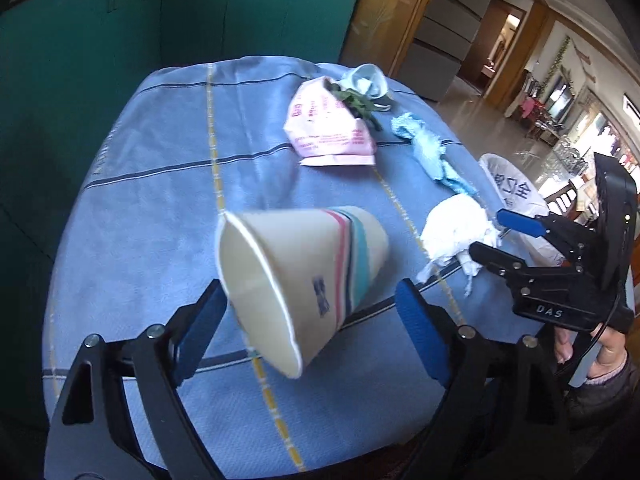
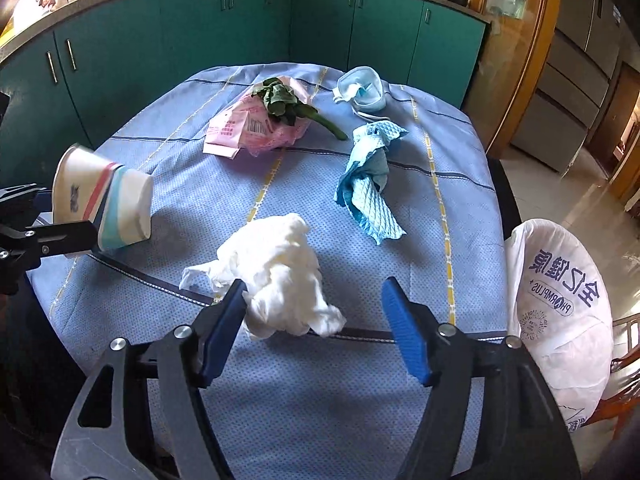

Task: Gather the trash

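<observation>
A white paper cup [image 1: 304, 276] with pink, teal and blue stripes lies on its side between the fingers of my left gripper [image 1: 316, 312], which is open around it; it also shows in the right wrist view [image 2: 106, 204]. A crumpled white tissue [image 2: 276, 280] lies on the blue tablecloth [image 2: 320, 400]. My right gripper [image 2: 316, 324] is open around its near side, left pad [image 2: 222, 328] touching it. A white trash bag [image 2: 560, 312] hangs open beside the table's right edge.
Farther back lie a blue cloth [image 2: 368, 184], a pink packet [image 2: 256, 128] with green leaves [image 2: 288, 104] on it, and a light blue face mask [image 2: 360, 88]. Teal cabinets [image 2: 240, 32] stand behind the table.
</observation>
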